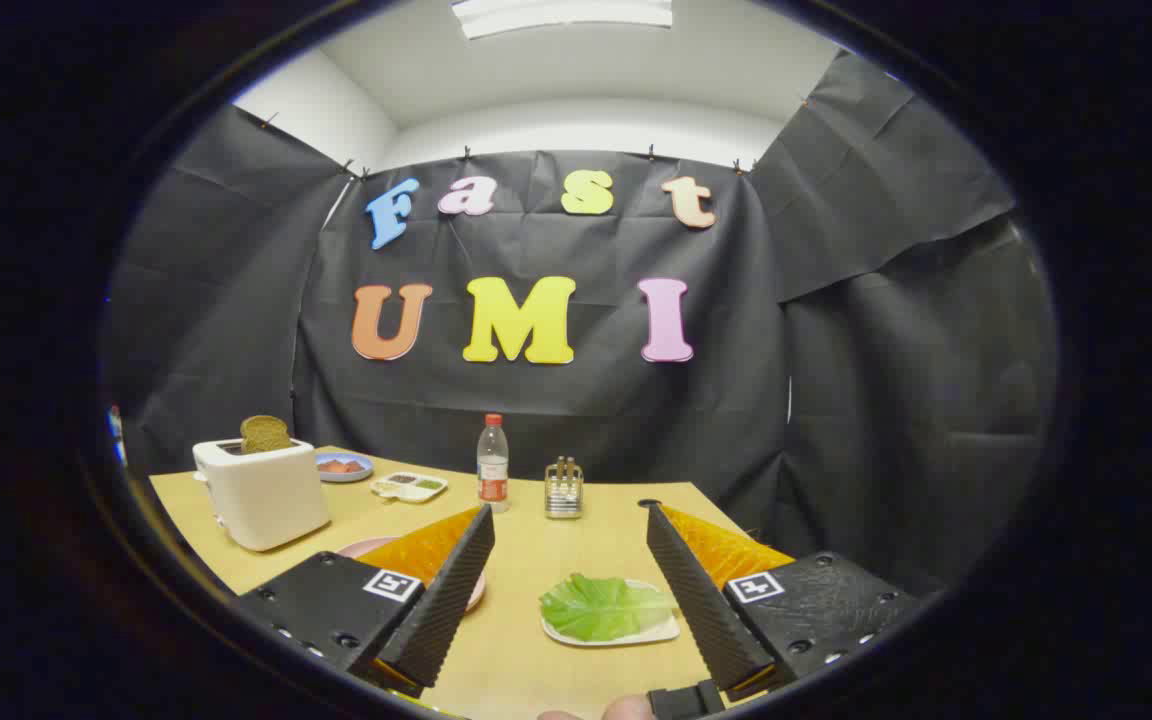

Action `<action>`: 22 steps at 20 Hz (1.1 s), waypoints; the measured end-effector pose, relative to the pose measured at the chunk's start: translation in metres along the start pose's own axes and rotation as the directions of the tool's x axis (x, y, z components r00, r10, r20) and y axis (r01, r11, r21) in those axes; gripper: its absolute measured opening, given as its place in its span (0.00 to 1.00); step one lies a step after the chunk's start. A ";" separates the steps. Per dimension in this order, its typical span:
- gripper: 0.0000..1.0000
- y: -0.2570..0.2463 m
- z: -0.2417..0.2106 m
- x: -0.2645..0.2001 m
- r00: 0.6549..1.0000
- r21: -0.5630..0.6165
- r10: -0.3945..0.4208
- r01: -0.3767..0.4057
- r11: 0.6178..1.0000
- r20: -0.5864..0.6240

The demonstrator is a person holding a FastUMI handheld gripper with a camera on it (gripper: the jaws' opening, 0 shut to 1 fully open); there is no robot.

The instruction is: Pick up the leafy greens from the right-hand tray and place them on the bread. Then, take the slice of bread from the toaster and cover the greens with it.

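Pale wooden surface (536, 560) inside black-cloth booth, white ceiling above. White toaster (261, 493) holds brown bread slice (265, 434). Tongs (568, 520) spread wide, empty, touching nothing. Green leafy greens (604, 606) lie on white tray (656, 632) between the fingers.

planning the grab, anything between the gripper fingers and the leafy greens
Nothing. In the gripper view the open gripper has the leafy greens on their tray lying between its fingers.

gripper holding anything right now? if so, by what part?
Nothing held. The gripper is open, its fingers spread wide above the table. The leafy greens lie untouched on their tray, between the fingers, closer to the right one.
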State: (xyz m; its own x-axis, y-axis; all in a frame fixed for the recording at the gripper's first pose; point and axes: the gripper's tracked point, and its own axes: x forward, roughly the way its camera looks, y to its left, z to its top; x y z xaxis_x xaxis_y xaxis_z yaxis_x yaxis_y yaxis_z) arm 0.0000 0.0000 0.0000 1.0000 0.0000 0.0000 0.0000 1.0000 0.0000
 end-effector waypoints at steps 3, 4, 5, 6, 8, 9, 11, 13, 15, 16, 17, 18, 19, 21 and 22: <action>0.95 0.000 0.004 -0.002 1.000 -0.019 -0.004 0.004 1.000 0.005; 0.95 0.000 0.008 -0.004 1.000 -0.023 -0.004 0.004 1.000 0.011; 0.95 0.000 0.012 -0.005 1.000 -0.024 -0.005 0.006 1.000 0.019; 0.95 0.001 0.017 -0.006 1.000 -0.022 -0.003 0.004 1.000 0.029; 0.95 0.003 0.021 -0.007 0.999 -0.017 0.006 -0.005 1.000 0.036; 0.95 0.002 0.020 -0.007 0.999 -0.018 0.007 -0.006 1.000 0.038; 0.95 0.002 0.018 -0.006 1.000 -0.012 0.006 -0.006 1.000 0.028; 0.95 0.005 0.014 -0.004 1.000 -0.015 0.011 -0.011 1.000 0.016; 0.95 0.007 0.013 -0.003 1.000 -0.021 0.014 -0.014 1.000 0.009; 0.95 0.008 0.014 -0.003 1.000 -0.020 0.016 -0.016 1.000 0.009; 0.95 0.008 0.014 -0.003 1.000 -0.019 0.017 -0.016 1.000 0.009; 0.95 0.008 0.015 -0.002 1.000 -0.018 0.016 -0.016 1.000 0.012; 0.95 0.007 0.015 0.000 1.000 -0.016 0.011 -0.011 1.000 0.015; 0.95 0.008 0.013 0.003 1.000 -0.025 0.010 -0.010 1.000 0.012; 0.95 0.009 0.011 0.003 1.000 -0.023 0.015 -0.015 1.000 0.007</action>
State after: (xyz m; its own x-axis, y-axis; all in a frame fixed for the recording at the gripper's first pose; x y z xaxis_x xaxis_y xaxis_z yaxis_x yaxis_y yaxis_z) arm 0.0032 0.0091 0.0111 0.9999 0.0149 0.0069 -0.0148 0.9996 -0.0226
